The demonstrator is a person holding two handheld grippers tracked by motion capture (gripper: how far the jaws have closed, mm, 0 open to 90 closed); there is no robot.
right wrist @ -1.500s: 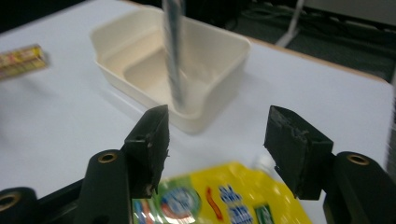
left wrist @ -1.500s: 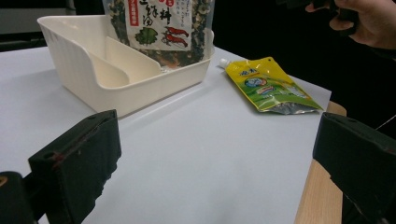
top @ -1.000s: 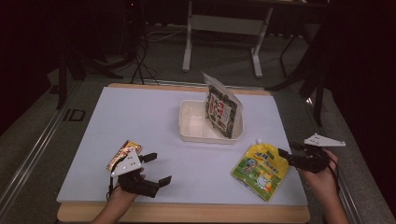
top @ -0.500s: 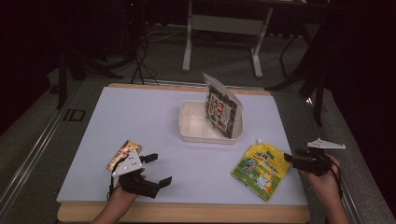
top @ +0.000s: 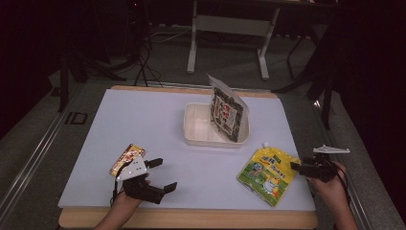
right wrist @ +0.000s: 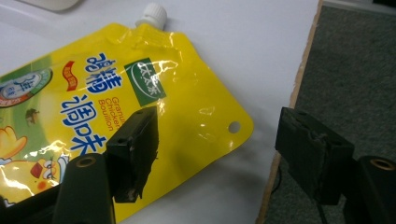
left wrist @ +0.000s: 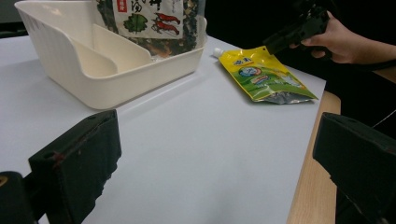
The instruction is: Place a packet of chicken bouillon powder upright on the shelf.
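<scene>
A yellow spouted pouch lies flat near the table's right front corner. My right gripper hovers at its right edge, open; its jaws have just been opening. In the right gripper view, one jaw hangs over the pouch and the other over the table edge. The pouch's corner lies under the gap of the right gripper, unpressed. My left gripper rests open and empty at the front left, beside a small orange snack packet. In its own view the left gripper faces the pouch.
A white divided basket stands mid-table with a dark seaweed packet leaning upright in its right part. The wooden table edge drops to grey carpet at the right. Metal stand legs are beyond the table.
The right gripper has sunk a little toward the table beside the pouch, and its jaws stand wider. The left gripper, pouch and basket have stayed put.
</scene>
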